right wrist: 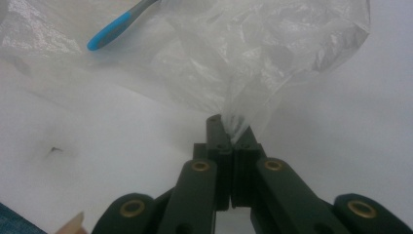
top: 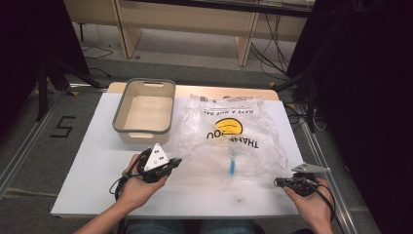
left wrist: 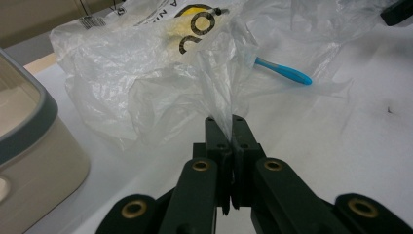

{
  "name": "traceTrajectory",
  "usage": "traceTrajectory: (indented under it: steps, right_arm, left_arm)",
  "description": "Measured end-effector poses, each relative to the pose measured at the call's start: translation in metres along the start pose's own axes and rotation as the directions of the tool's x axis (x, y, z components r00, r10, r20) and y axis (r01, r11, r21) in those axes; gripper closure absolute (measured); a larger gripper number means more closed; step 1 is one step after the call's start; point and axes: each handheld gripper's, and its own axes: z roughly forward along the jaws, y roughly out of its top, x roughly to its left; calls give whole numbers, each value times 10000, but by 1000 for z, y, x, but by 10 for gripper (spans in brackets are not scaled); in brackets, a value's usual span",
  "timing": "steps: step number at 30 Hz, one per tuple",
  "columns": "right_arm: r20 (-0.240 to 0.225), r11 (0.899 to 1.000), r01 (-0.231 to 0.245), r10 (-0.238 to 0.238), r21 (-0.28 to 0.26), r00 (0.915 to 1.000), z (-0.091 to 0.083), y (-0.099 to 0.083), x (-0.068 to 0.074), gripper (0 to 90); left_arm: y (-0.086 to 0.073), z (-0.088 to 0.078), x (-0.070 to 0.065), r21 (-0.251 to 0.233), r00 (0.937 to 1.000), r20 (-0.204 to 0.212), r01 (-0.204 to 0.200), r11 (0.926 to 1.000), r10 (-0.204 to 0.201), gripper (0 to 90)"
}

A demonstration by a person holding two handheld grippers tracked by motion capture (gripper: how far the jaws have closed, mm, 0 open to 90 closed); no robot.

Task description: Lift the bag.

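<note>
Your left hand-held gripper (top: 176, 162) sits lower left of centre in the high view, and its jaws are clamped tight on a pinch of the clear plastic bag (top: 229, 134). From the left gripper view you can see it plainly: the film (left wrist: 146, 83) is gathered into a thin twist that runs straight down between the two black jaws, pulled taut and lifted off the tabletop (left wrist: 360, 146).

Over at the lower right of the high view, your right hand-held gripper (top: 277, 182) has the same sort of bite, jaws closed on the bag's near right edge. In the right gripper view the plastic (right wrist: 234, 63) bunches to a point right at the jaw tips, and the white tabletop (right wrist: 107, 146) spreads out below.

The bag itself lies across the middle and right of the tabletop (top: 97, 161) in the high view, crumpled, its yellow smiley print facing up. Inside it, toward the near side, rests a blue-handled toothbrush (top: 232, 167); you catch it at the upper right of centre in the left gripper view (left wrist: 285, 71) and at the top left of the right gripper view (right wrist: 114, 24).

A beige bin with a grey rim (top: 122, 114) stands just left of the bag, at the upper left of the tabletop.
</note>
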Motion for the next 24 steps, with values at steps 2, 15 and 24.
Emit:
traceTrajectory:
  steps: [2, 15, 24]
  right_arm:
    - [24, 10000, 11, -11, -87, 10000, -1, 0, -1, 898]
    - [243, 9954, -110, 134, -954, 9996, -10, 5, -2, 898]
    - [468, 9875, -71, 146, -1575, 9988, -19, 11, -1, 898]
  left_arm:
    - [1, -1, 0, -130, 10000, -56, 3, 9999, -3, 887]
    - [15, -8, 1, -1063, 9993, -345, -199, 9941, 163, 887]
    - [25, -11, 4, -1459, 9985, -538, -197, 9891, 120, 887]
